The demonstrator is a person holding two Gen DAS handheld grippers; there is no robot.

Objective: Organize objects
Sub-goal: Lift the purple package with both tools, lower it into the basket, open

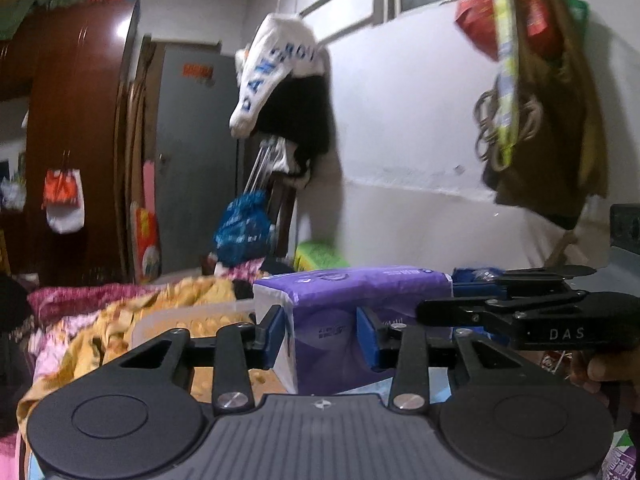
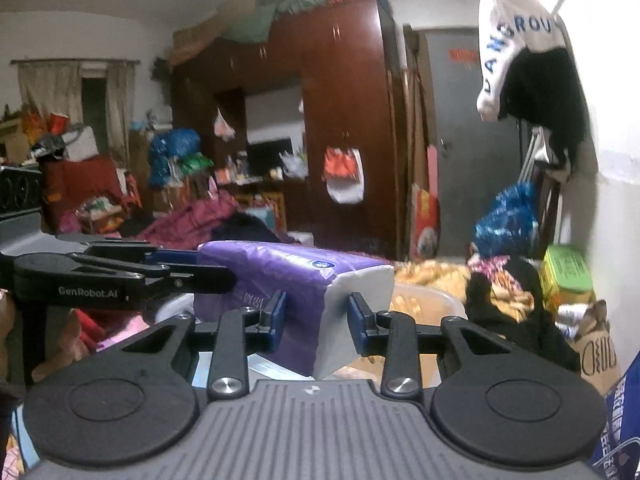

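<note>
while half-closed, both grippers [image 1: 322, 330] [image 2: 316, 318] around purple tissue pack [image 1: 360, 292]

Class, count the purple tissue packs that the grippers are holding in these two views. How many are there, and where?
1. A single purple tissue pack sits between both grippers, above the clear plastic container; the left gripper and right gripper each clamp one end. Others may be hidden.
</note>
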